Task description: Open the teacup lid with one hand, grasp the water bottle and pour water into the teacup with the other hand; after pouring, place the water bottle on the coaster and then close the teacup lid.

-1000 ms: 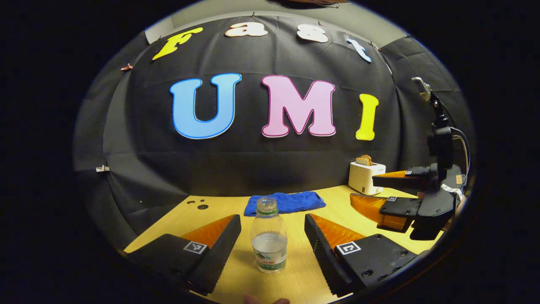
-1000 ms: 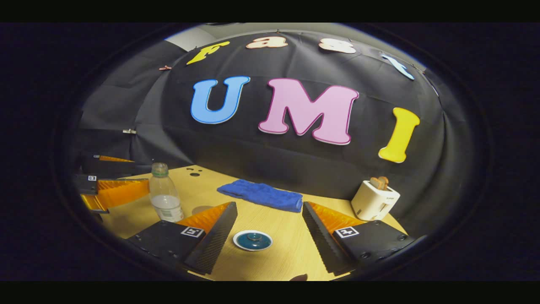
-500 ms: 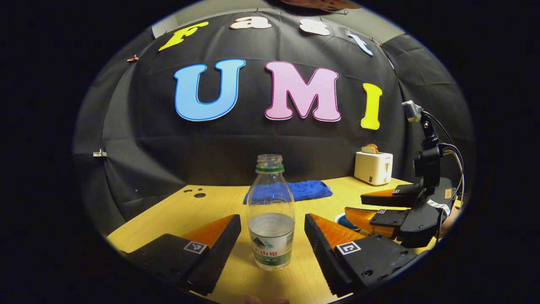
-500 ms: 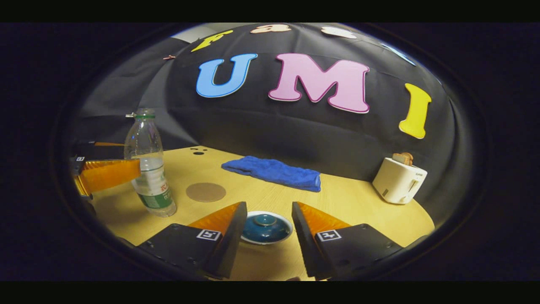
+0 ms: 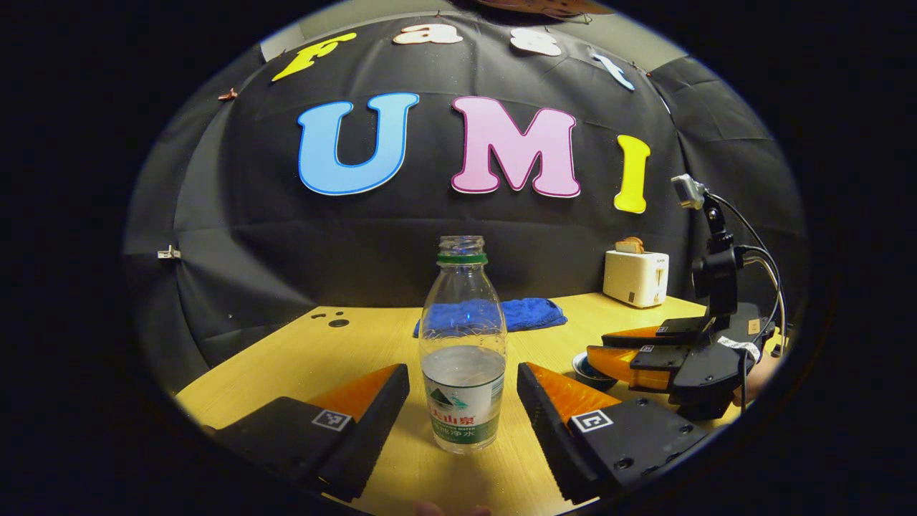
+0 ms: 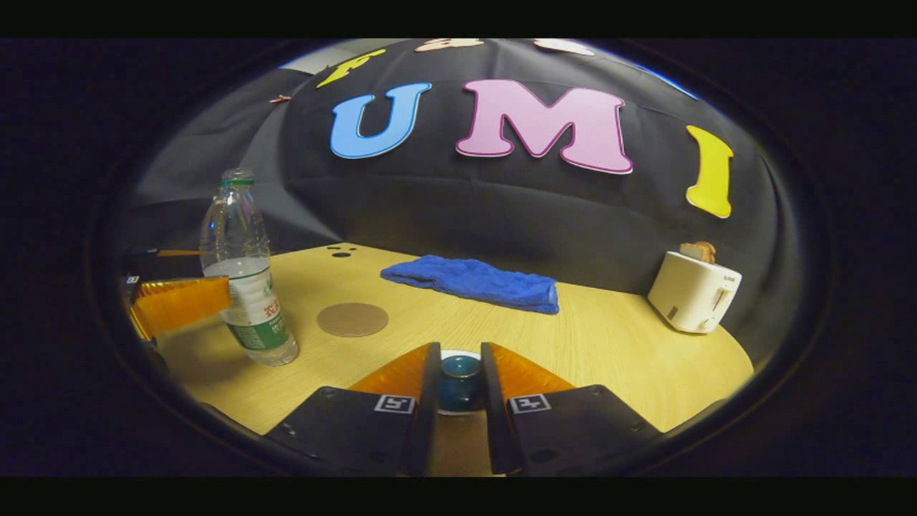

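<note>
Right gripper (image 6: 459,390) clamps its fingers on the teacup lid (image 6: 458,373) knob for lifting, while left gripper (image 5: 463,408) straddles the water bottle (image 5: 463,344), fingers apart, ready to grasp.

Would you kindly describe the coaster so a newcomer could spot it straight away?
Start at the wooden table below the black cloth wall. The coaster lies flat between the water bottle and the blue towel. It is the sole thin brown disc there, bare on top.
</note>
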